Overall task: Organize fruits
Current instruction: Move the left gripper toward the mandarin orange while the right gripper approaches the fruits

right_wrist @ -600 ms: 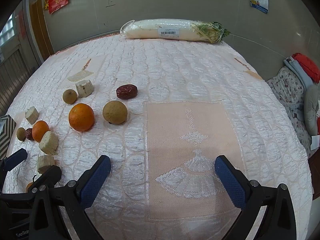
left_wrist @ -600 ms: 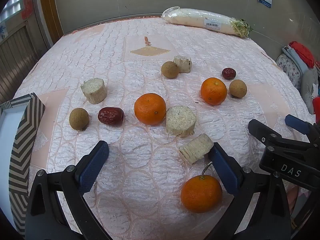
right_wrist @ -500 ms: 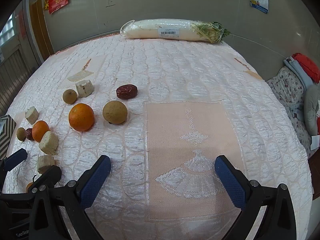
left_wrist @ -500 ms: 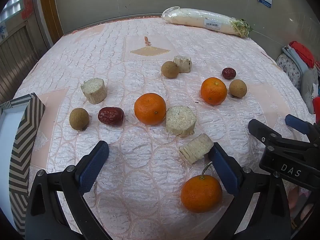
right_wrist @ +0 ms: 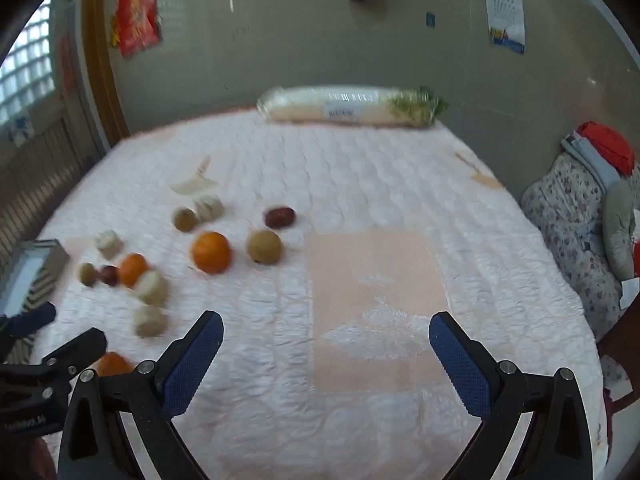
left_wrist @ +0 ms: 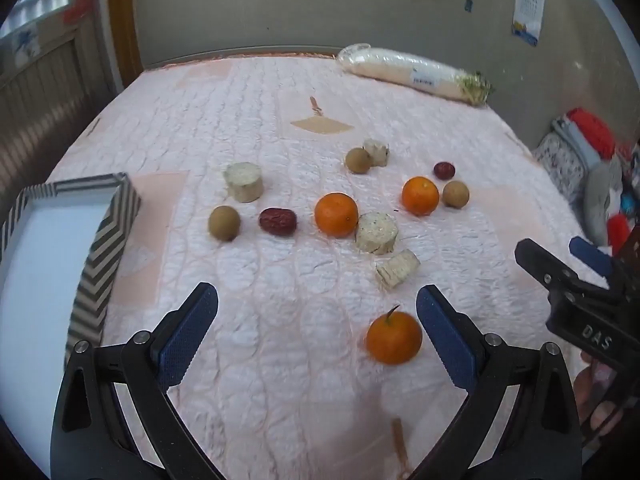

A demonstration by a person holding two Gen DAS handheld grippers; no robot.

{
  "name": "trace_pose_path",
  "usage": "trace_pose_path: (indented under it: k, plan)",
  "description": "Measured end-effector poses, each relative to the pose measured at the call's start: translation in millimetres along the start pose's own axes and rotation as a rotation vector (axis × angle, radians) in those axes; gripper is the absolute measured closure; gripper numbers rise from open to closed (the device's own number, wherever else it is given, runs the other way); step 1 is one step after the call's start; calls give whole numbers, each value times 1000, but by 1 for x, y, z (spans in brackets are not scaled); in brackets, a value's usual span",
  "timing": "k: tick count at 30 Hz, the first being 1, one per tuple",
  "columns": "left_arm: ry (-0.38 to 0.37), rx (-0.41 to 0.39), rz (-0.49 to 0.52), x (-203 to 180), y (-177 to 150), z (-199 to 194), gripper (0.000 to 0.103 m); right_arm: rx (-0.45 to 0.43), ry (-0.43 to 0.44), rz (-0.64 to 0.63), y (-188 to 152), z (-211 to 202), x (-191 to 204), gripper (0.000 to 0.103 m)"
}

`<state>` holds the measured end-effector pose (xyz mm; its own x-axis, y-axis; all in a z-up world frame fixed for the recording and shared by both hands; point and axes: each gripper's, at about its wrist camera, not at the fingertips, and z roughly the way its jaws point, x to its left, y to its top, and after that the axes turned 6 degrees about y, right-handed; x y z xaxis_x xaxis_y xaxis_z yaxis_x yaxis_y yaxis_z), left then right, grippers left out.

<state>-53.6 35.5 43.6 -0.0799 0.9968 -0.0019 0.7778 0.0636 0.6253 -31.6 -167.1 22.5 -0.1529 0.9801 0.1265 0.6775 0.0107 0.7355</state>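
Fruits: three oranges, three round brown fruits that look like longans, and two dark red dates lie loose on the quilted surface, mixed with pale cut stem pieces.
Nearest orange (left_wrist: 394,338): it has a short stem and sits just inside the right pad of the left hand-held gripper (left_wrist: 316,330), not touched; probably the first pick, being the closest.
Middle orange (left_wrist: 336,215): touches a pale round stem piece (left_wrist: 377,233), with a red date (left_wrist: 277,221) and a brown longan (left_wrist: 224,223) in a row to its left.
Far orange (left_wrist: 420,195): beside another longan (left_wrist: 455,194) and a small date (left_wrist: 444,170); a third longan (left_wrist: 358,160) sits against a stem piece farther back.
Other stem pieces: one squat cylinder (left_wrist: 243,181) stands alone, one ridged chunk (left_wrist: 397,268) lies near the stemmed orange.
Box (left_wrist: 100,236): striped walls, white floor, at the left edge, with nothing visible in it; likely where the sorted fruit goes, so nothing seems sorted yet.
Left hand-held gripper state: jaws spread wide, holding nothing, angled down at the spread.
Right hand-held gripper (right_wrist: 326,354): likewise wide open and free, over a bare pink patch well right of the fruit, likely kept clear of the left one.
Quilt (left_wrist: 280,360): soft and lumpy, so round fruit may roll if nudged.
Wrapped radish (right_wrist: 352,106): lies along the far edge, apart from everything.
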Motion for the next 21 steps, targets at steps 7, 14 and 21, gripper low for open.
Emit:
trace_pose_path:
  k: [7, 14, 21]
  plan:
    - [6, -34, -24, 6, -6, -21, 3, -68, 60, -11, -7, -31, 24, 0]
    - [-11, -58, -35, 14, -14, -35, 3, -96, 61, -39, -13, -47, 34, 0]
    - [-4, -66, -43, 20, -23, -42, 3, -110, 69, -60, -13, -59, 40, 0]
